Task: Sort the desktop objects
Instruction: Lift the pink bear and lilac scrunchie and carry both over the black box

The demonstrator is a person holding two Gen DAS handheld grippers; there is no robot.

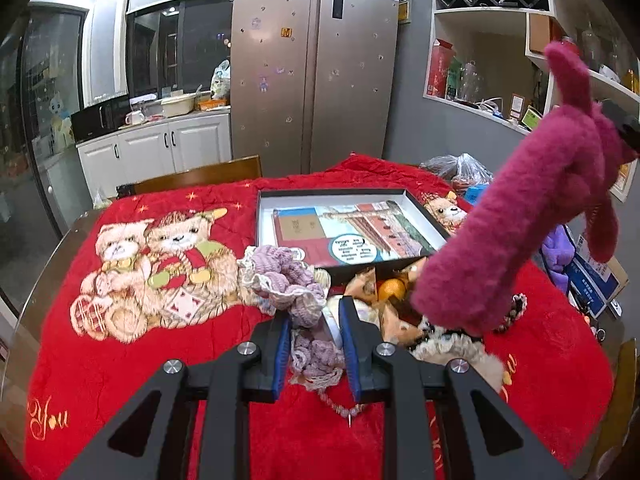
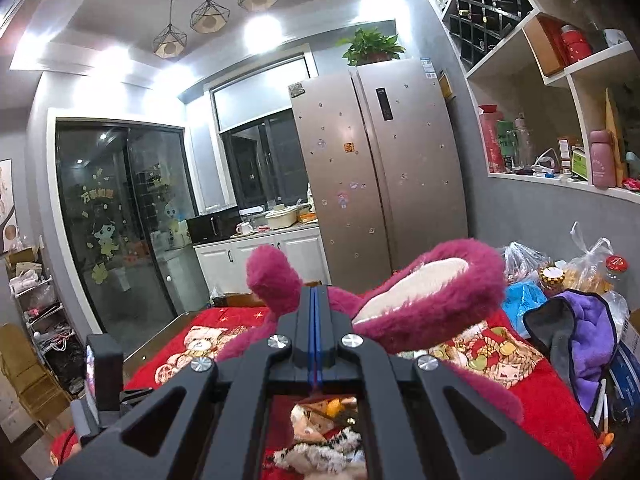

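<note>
I have the right gripper (image 2: 316,300) clenched on the magenta plush toy (image 1: 516,216), its jaws pressed together on the fur. The toy hangs clear above the counter, right of the open box (image 1: 434,227), long axis slanting down toward the clutter in front of it. My left gripper (image 1: 316,328) grasps a lilac crocheted piece (image 1: 296,284), soft, lacy and limp, just short of the box's near rim. My judgement: the box lies ahead of both jaws, with the left nearer.
</note>
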